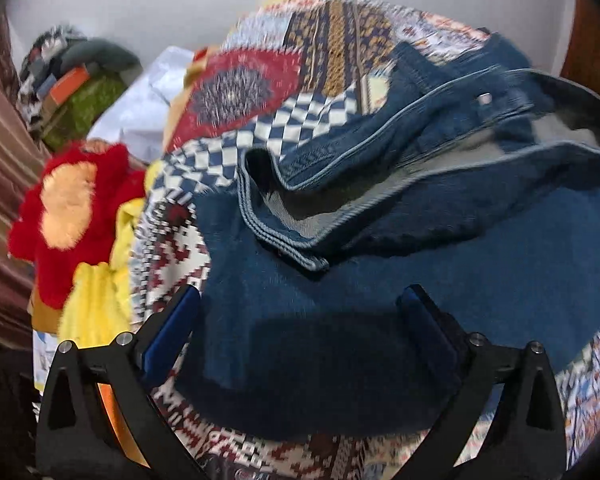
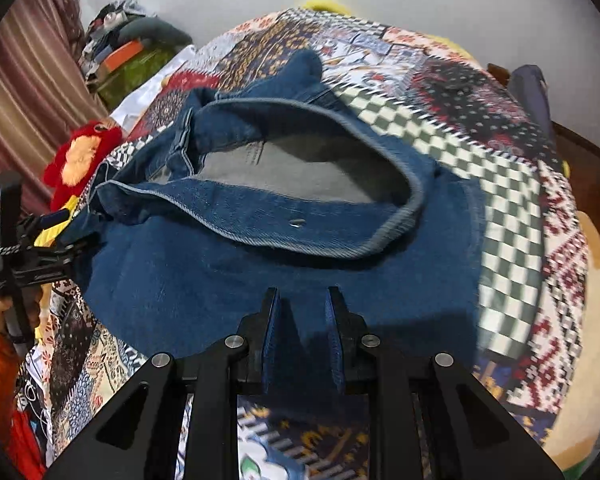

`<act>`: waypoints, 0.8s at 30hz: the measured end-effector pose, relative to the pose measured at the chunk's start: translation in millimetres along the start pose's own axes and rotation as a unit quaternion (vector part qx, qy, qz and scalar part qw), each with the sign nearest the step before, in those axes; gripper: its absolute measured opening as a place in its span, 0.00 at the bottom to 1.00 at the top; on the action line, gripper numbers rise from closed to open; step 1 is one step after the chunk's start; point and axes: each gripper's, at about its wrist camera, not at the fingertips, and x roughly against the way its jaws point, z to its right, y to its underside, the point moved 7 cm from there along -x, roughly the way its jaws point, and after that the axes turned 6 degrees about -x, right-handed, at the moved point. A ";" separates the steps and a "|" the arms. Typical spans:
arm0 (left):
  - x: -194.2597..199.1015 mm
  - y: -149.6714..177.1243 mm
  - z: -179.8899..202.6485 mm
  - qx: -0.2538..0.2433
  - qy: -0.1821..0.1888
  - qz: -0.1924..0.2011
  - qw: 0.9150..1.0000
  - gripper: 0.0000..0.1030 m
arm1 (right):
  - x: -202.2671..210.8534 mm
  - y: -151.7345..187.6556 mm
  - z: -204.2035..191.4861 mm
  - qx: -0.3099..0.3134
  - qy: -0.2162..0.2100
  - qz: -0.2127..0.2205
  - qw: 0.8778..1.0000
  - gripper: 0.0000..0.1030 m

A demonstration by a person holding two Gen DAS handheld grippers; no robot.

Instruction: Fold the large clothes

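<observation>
While the blue denim jeans (image 2: 260, 272) are lying on the patchwork bedspread (image 2: 520, 216), I am looking at them from the near edge with both claws. Their waistband (image 2: 300, 184) is gaping open toward the far side in the right wrist view, showing the pale grey inner face, and a metal rivet (image 2: 298, 222) is sitting on its near rim. As far as I can make out, the garment's long axis is running left to right across that view, with the waistband opening facing away from me and a denim flap pointing toward the wall; motion blur is keeping me from saying more.

My right gripper (image 2: 302, 304) is sitting at the near edge of the denim with its jaws narrowed to a slim gap, and blue fabric is lying between the pads, though I cannot tell whether they are actually pinching it. My left gripper (image 1: 300, 300) is spread wide, hovering over the near part of the jeans (image 1: 340, 320) with both fingers straddling flat cloth and nothing held. From the right wrist view, the left gripper (image 2: 72, 240) is standing at the jeans' left edge.

Off to the left, a red and orange plush toy (image 1: 68, 208) is resting beside yellow cloth (image 1: 96, 304)
</observation>
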 end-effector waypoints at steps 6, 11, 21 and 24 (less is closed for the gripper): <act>-30.4 -28.9 -25.5 0.033 -0.022 0.001 0.999 0.99 | -28.8 -34.7 -10.6 0.028 0.019 0.009 0.999 0.17; -38.6 -60.3 -51.7 0.078 0.007 0.017 0.997 1.00 | -36.1 -91.2 -2.0 0.031 0.053 0.063 0.996 0.17; -72.5 -70.5 -44.1 0.078 0.030 -0.034 0.996 1.00 | -59.9 -108.2 15.4 0.032 0.090 0.058 0.994 0.17; -45.0 -72.7 -43.7 0.070 0.036 -0.008 0.997 1.00 | -47.3 -99.7 13.9 0.047 0.112 0.049 0.991 0.17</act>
